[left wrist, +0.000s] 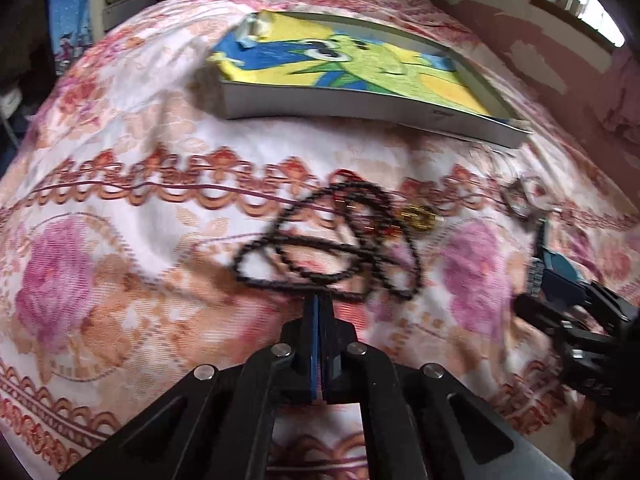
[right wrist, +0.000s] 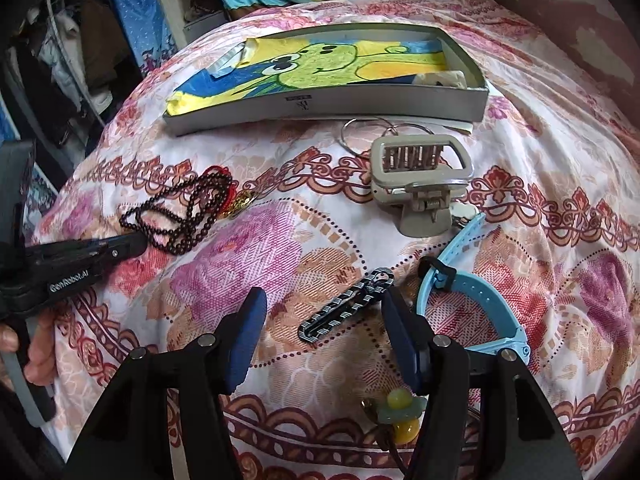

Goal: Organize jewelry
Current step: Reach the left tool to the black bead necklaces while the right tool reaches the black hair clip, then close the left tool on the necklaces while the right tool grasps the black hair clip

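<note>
A dark bead necklace [left wrist: 332, 240] with a gold charm [left wrist: 418, 216] lies tangled on the floral bedspread. My left gripper [left wrist: 320, 300] is shut at its near loop; whether a strand is pinched I cannot tell. It shows in the right wrist view [right wrist: 136, 242] touching the necklace [right wrist: 184, 216]. My right gripper [right wrist: 324, 320] is open, with a black-and-white patterned hair clip [right wrist: 346, 304] lying between its fingers. A grey shallow box [right wrist: 332, 102] lined with a frog cartoon cloth sits beyond.
A grey claw hair clip [right wrist: 420, 184] and metal rings [right wrist: 360, 132] lie before the box. A light blue watch strap [right wrist: 460, 280] is at the right finger. A yellow-green bead charm [right wrist: 400, 408] lies under the gripper. Clutter stands left of the bed.
</note>
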A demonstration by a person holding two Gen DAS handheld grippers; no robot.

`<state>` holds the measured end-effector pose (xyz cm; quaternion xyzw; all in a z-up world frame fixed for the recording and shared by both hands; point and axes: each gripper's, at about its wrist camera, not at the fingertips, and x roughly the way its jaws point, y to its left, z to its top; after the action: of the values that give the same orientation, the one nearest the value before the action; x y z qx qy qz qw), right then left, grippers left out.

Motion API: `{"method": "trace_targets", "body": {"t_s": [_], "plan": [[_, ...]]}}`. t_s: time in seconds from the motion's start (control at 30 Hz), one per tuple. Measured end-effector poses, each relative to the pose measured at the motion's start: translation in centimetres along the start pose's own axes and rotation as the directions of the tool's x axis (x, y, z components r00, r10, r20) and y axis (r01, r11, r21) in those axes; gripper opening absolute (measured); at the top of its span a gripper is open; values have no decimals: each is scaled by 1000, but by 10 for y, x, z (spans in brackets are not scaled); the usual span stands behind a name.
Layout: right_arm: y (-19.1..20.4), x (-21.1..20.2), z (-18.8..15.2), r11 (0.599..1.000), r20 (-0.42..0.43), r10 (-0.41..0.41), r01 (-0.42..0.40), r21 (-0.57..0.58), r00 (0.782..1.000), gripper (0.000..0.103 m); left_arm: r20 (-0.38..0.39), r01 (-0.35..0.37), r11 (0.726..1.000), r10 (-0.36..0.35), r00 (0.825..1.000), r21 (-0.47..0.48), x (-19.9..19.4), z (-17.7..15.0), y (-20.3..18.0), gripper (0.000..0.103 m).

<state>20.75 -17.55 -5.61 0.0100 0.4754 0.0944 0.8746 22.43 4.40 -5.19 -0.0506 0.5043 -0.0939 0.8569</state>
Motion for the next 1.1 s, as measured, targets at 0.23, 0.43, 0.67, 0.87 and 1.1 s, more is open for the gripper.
{"method": "trace_targets", "body": {"t_s": [0.23, 0.43, 0.67, 0.87, 1.1], "plan": [[5, -4, -4, 995, -1, -48, 48, -85, 999, 40, 31, 21, 996, -24, 999, 84, -11, -11, -22, 1], [-3, -3, -2, 998, -7, -40, 39, -48, 999, 40, 80, -15, 994, 24, 997, -107, -18, -8, 13, 1], [-1, 3, -1, 998, -8, -38, 38, -53, 999, 41, 41, -86, 984, 94, 995, -157, -5, 2, 23, 41], [8, 5, 3, 998, 20, 22, -21, -64, 1000, 47, 30, -14, 987, 19, 999, -162, 9, 11, 28, 71], [7, 1, -1, 998, 42, 35, -32, -63, 999, 47, 16, -53, 987, 56, 998, -153, 18, 14, 26, 19]]}}
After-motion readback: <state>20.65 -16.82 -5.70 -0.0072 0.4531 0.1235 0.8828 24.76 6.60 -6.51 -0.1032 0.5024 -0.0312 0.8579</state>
